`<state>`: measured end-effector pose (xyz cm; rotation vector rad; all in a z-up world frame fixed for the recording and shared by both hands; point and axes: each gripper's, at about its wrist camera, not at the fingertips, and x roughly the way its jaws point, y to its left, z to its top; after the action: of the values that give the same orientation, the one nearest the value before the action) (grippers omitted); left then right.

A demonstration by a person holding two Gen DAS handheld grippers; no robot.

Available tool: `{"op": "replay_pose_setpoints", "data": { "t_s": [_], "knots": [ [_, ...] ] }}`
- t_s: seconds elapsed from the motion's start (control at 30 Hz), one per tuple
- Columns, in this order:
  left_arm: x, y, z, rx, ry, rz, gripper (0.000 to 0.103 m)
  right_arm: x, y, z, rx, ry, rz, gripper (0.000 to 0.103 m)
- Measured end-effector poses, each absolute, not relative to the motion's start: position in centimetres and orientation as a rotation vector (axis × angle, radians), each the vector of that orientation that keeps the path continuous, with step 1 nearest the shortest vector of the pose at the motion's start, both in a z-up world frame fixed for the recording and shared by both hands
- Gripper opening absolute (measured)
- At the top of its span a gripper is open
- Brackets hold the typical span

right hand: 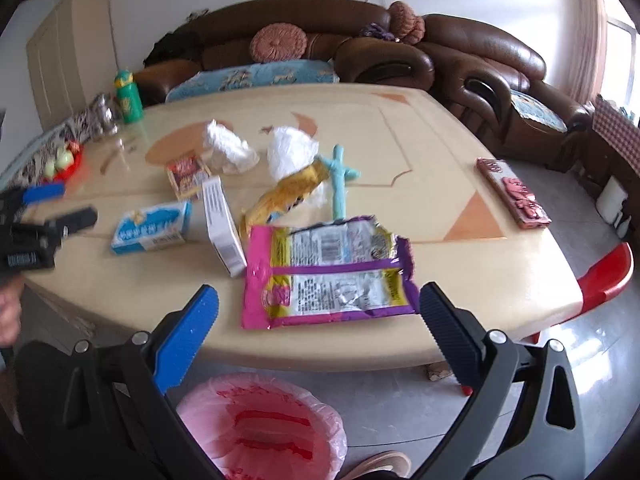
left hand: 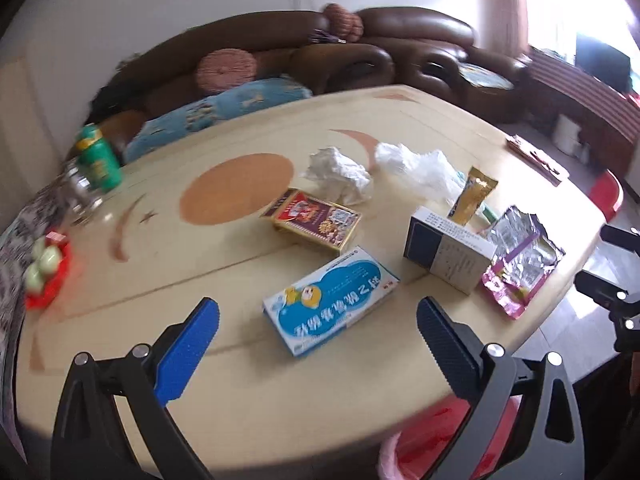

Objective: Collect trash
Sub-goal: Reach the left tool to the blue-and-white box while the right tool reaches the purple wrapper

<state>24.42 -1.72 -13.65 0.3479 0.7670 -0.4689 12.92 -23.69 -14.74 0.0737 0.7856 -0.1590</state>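
Observation:
Trash lies on a beige table (left hand: pixel 248 392): a blue-white box (left hand: pixel 332 300) (right hand: pixel 150 226), a red-gold box (left hand: pixel 312 220) (right hand: pixel 186 176), a white-navy box (left hand: pixel 448 254) (right hand: pixel 222 226), a pink foil wrapper (left hand: pixel 520 260) (right hand: pixel 332 270), a gold sachet (left hand: pixel 472 196) (right hand: pixel 284 196), crumpled paper (left hand: pixel 340 174) (right hand: pixel 230 148) and a clear plastic bag (left hand: pixel 416 166) (right hand: pixel 292 150). My left gripper (left hand: pixel 318 320) is open and empty just short of the blue-white box. My right gripper (right hand: pixel 318 308) is open and empty, over the pink wrapper's near edge. A red bin with a pink liner (right hand: pixel 264 428) stands below the table edge.
A green bottle (left hand: pixel 98 158), a glass jar (left hand: pixel 82 196) and a red dish with green fruit (left hand: pixel 46 270) stand at the table's left. A teal cross-shaped toy (right hand: pixel 340 180) and a pink flat box (right hand: pixel 514 192) lie on the table. A brown sofa (right hand: pixel 360 48) is behind; a red stool (right hand: pixel 608 272) is at the right.

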Motion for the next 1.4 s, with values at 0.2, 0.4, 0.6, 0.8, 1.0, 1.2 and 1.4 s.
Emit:
{"op": "replay_pose_setpoints", "data": {
  "t_s": [0.2, 0.4, 0.6, 0.8, 1.0, 1.2, 1.4],
  "knots": [
    [27.5, -2.0, -15.0, 0.418, 0.768, -0.632, 0.097, 13.4, -23.7, -17.1, 0.029, 0.786, -0.164, 0.098],
    [28.4, -3.6, -16.1, 0.579, 0.731, -0.798, 0.097, 13.5, -23.3, -18.2, -0.248, 0.796, -0.171, 0.098],
    [30.0, -5.1, -18.4, 0.689, 0.796, -0.945, 0.097, 14.2, -23.5, -18.7, -0.406, 0.801, -0.121, 0.098],
    [31.1, -5.7, -20.4, 0.732, 0.870, -1.017, 0.097, 15.0, -24.5, -18.8, -0.474, 0.802, -0.019, 0.098],
    [31.4, -6.0, -22.2, 0.767, 0.928, -1.044, 0.097, 16.6, -26.7, -19.5, -0.438, 0.885, 0.179, 0.098],
    [31.4, -5.9, -22.6, 0.769, 0.935, -1.081, 0.097, 18.4, -29.8, -19.8, -0.253, 0.942, 0.268, 0.098],
    [31.7, -6.3, -22.7, 0.758, 0.934, -1.098, 0.097, 20.9, -33.8, -20.0, -0.031, 0.973, 0.350, 0.098]
  ]
}}
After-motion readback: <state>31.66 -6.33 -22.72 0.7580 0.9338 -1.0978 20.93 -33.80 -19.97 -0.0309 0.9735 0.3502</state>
